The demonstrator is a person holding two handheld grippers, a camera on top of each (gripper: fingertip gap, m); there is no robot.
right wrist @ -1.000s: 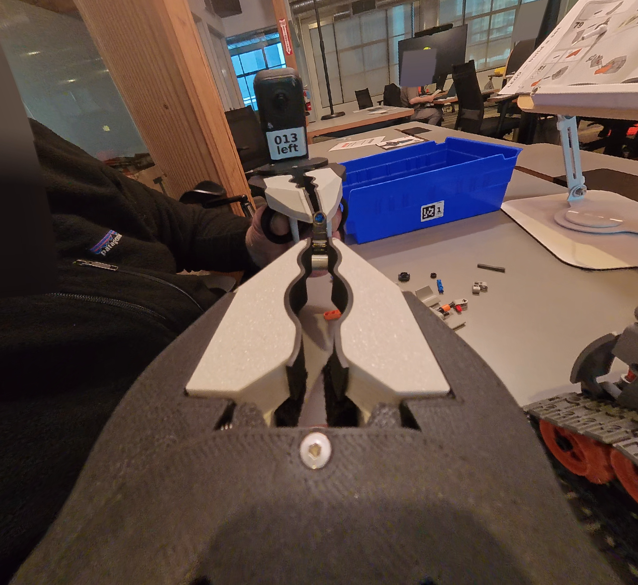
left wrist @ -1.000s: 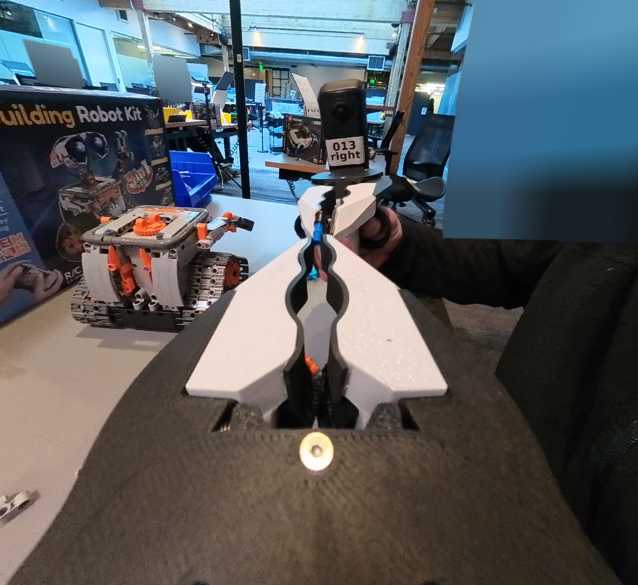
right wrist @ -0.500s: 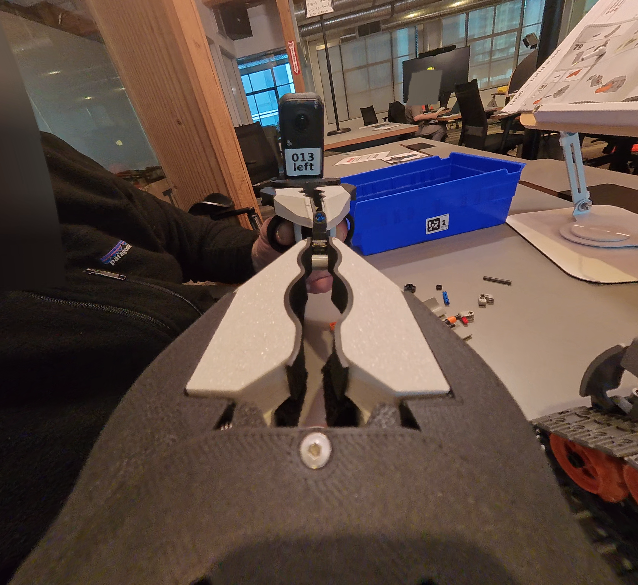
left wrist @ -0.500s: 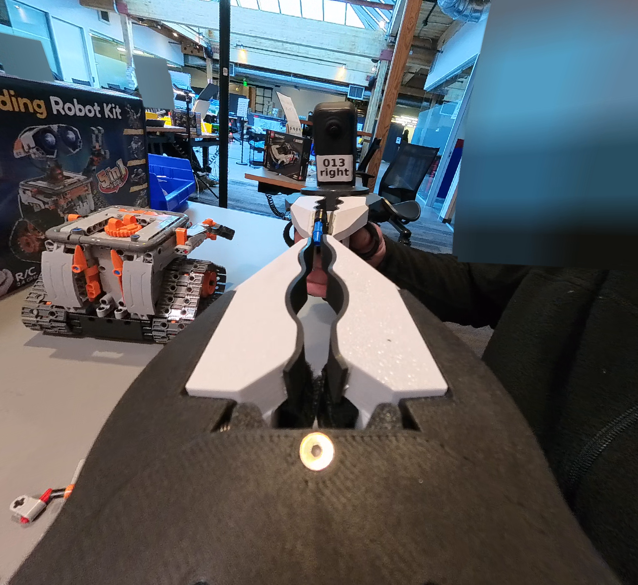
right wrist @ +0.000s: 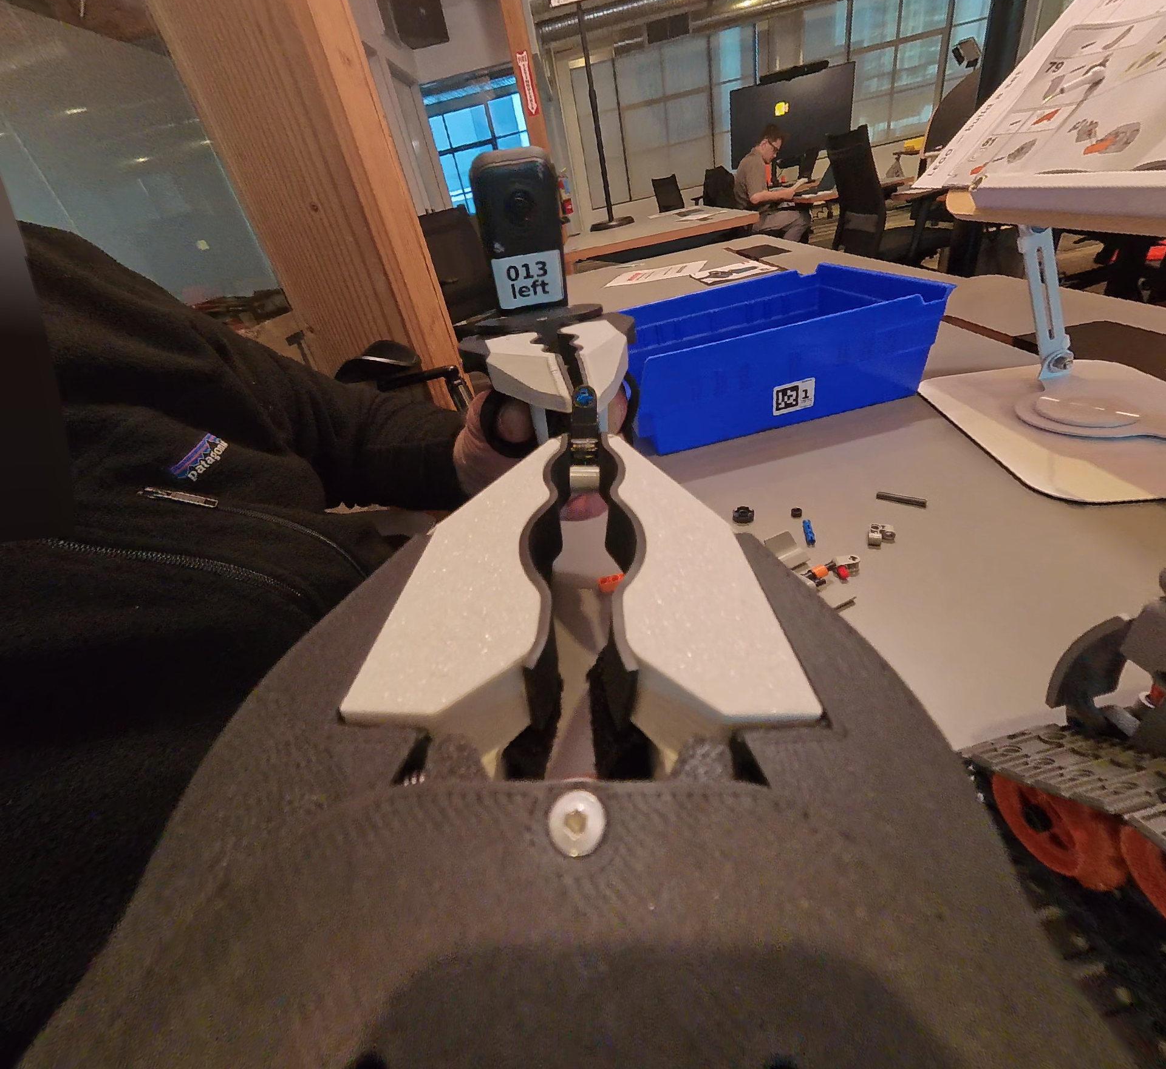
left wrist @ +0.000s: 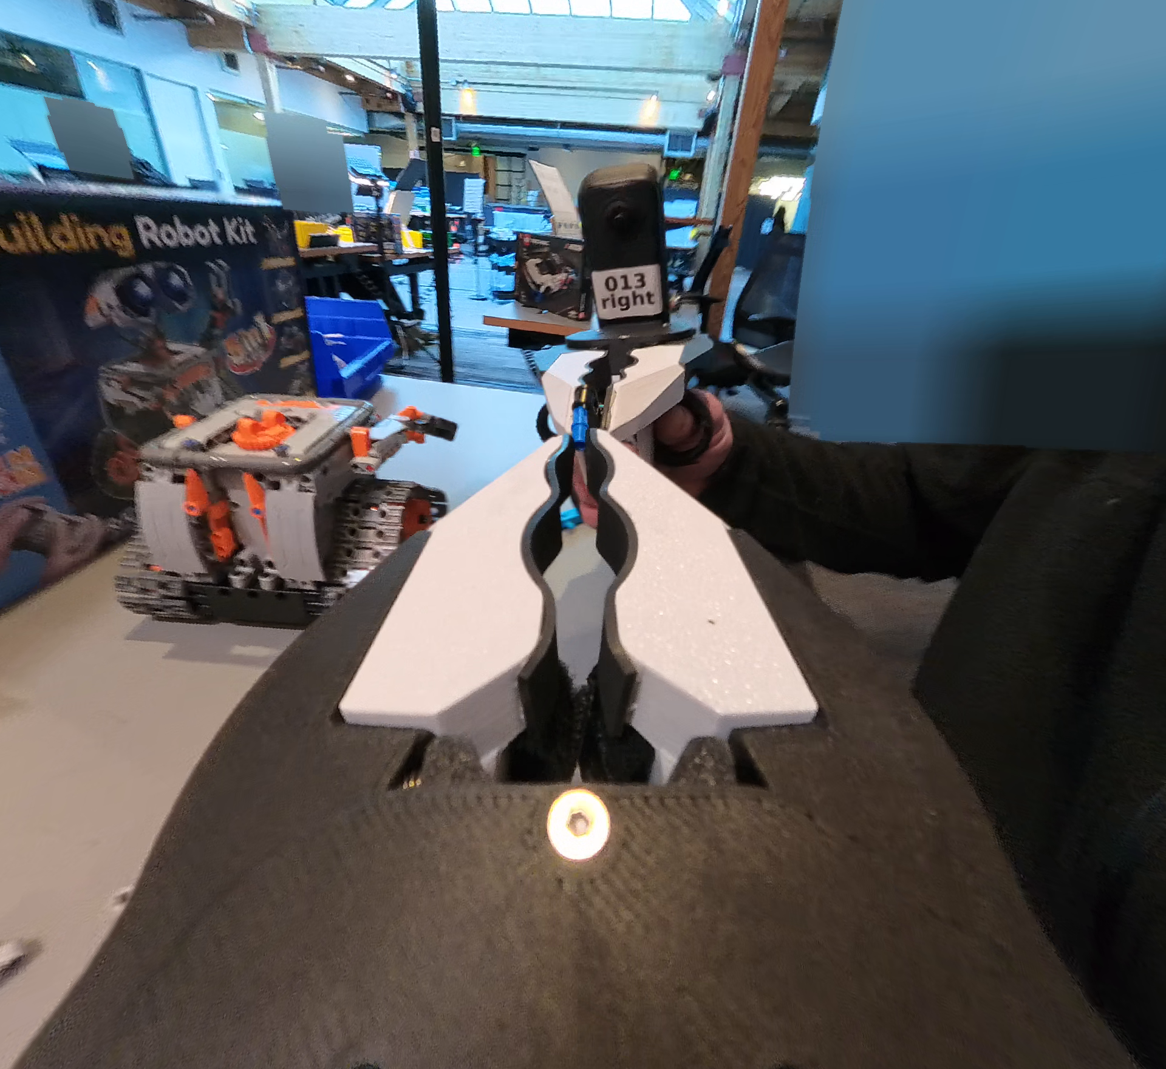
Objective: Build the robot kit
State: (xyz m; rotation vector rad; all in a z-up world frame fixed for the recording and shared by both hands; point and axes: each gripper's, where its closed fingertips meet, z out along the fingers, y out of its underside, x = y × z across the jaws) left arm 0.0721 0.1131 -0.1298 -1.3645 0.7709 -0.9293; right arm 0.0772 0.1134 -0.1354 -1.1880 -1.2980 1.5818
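At frame centre, the left tongs (left wrist: 578, 451) and right tongs (right wrist: 583, 451) meet tip to tip, both clamped on a small blue-and-grey pin piece (left wrist: 577, 426), its long axis running between them, above the surface (right wrist: 984, 566).

So the blue bin (right wrist: 789, 357) sits on the grey table (right wrist: 946, 566). Right in front of it there's a scatter of small loose parts (right wrist: 820, 540). To its right, a white stand (right wrist: 1047, 408) holds an open instruction booklet (right wrist: 1072, 93). Tracked brick robot (left wrist: 265, 509) stands nearer, well apart from the bin.
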